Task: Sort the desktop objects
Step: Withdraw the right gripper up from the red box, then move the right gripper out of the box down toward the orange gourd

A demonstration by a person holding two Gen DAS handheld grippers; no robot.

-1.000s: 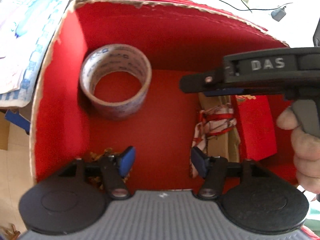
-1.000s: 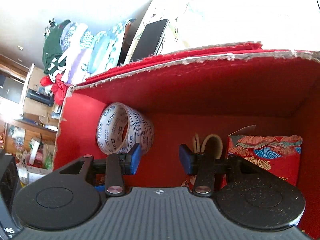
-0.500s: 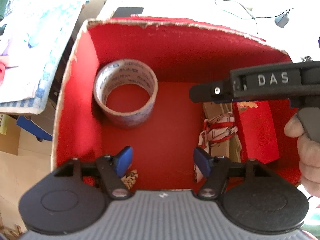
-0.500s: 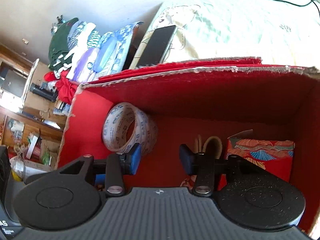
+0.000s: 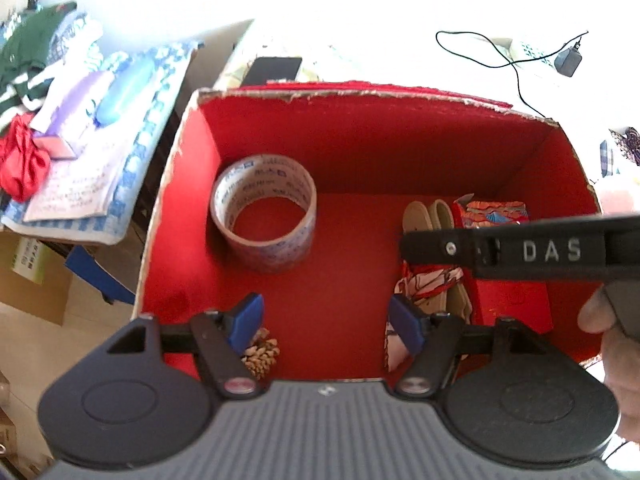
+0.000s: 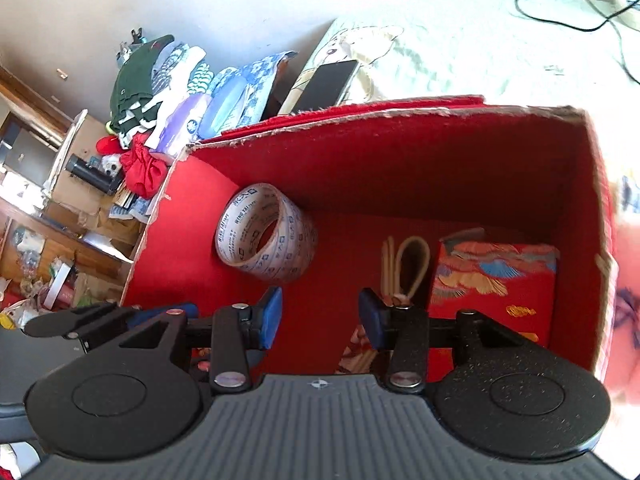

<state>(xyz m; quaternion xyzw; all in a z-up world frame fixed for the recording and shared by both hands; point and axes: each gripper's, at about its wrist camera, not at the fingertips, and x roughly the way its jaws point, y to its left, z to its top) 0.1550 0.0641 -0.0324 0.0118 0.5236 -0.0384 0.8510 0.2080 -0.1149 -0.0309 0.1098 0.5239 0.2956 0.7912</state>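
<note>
Left gripper [image 5: 326, 322]: blue-padded fingers spread wide, nothing between them; black ribbed body, held above the near edge of the box.
Right gripper [image 6: 320, 317]: blue-padded fingers likewise spread and empty; its black arm marked "DAS" crosses the right of the left wrist view, a hand [image 5: 616, 340] on its handle.
Box [image 5: 360, 128]: open-topped red cardboard, felt-like lining, torn pale rim.
Tape roll [image 5: 264, 212]: printed translucent ring, lying flat in the far-left corner of the box, well ahead of the left fingers.
Pine cone [image 5: 262, 354]: small, scaly, brown, on the box floor just beside the left finger.
Patterned packet [image 6: 494, 280]: flat red rectangle with a coloured print, against the right wall.
Wrapped bundle [image 6: 406, 264]: tan looped strips, red-and-white wrapping, between tape roll and packet, just ahead of the right finger.
</note>
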